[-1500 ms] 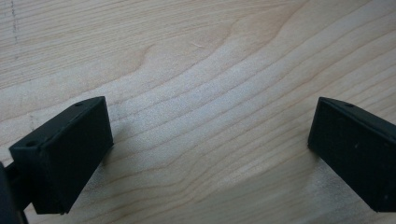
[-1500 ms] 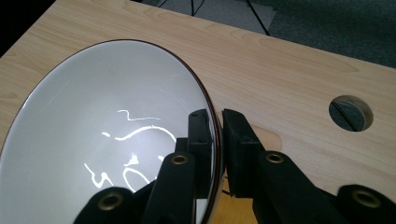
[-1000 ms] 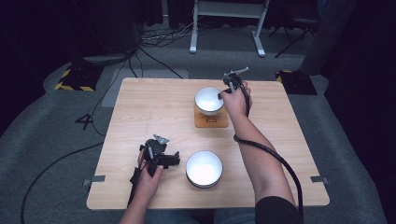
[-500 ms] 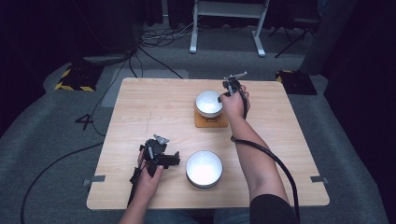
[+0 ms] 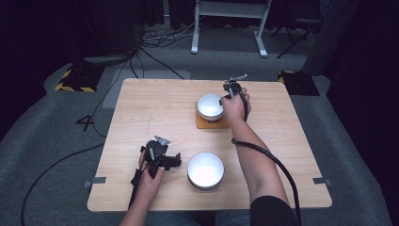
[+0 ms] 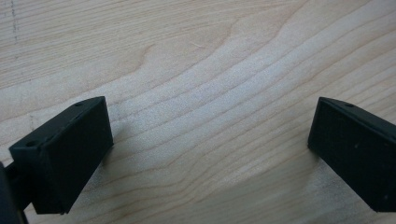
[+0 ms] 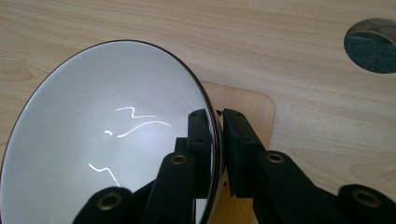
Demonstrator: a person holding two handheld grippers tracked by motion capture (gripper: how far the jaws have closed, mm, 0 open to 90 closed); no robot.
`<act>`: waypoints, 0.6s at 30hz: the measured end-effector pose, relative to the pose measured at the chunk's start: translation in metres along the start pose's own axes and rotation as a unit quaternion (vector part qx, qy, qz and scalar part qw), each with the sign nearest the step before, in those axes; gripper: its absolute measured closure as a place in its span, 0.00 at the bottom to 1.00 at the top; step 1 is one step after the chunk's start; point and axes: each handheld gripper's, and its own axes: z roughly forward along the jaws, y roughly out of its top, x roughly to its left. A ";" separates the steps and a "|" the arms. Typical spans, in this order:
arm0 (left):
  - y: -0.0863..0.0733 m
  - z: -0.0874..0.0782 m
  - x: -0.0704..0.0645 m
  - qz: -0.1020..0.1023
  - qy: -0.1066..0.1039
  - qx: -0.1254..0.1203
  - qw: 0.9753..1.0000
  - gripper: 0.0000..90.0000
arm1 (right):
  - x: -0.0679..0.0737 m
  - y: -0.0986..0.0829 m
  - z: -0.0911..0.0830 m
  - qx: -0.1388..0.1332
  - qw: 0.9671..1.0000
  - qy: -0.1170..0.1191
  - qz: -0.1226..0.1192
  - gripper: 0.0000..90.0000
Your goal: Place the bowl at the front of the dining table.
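The right gripper point(image 7: 219, 154) has its jaws pinched on the rim of the far white bowl point(image 7: 107, 135), one jaw inside against the glossy white wall and the other outside against the dark edge. That bowl sits on a small orange-brown wooden mat point(image 7: 247, 107), whose rounded corner shows just beyond the jaws in the right gripper view. From the high view, the right gripper point(image 5: 230, 92) and the hand point(image 5: 235, 106) holding it are at the bowl's point(image 5: 210, 105) right side, on the far half of the bench point(image 5: 141, 108), with the mat point(image 5: 207, 124) under the bowl and the black cable point(image 5: 277, 165) trailing back along the forearm. The left gripper point(image 6: 210, 149) has its jaws spread wide apart with nothing between them, just above bare wood grain. In the high view the left gripper point(image 5: 175, 161) is held low near the front left of the bench, just beside a second white bowl point(image 5: 205, 170) that stands alone on the wood, well apart from the first.
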 end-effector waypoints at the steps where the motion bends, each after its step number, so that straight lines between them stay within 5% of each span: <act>1: 0.000 0.000 0.000 0.000 0.000 0.000 1.000 0.00 | 0.000 0.000 0.000 0.000 1.000 0.000 0.000 0.92; 12: 0.000 0.000 0.000 0.000 0.000 0.000 1.000 0.00 | 0.000 -0.002 -0.001 -0.004 1.000 -0.008 -0.009 0.91; 18: 0.000 0.000 0.000 0.000 0.000 0.000 1.000 0.00 | -0.003 0.001 -0.010 -0.027 0.999 -0.024 -0.021 0.83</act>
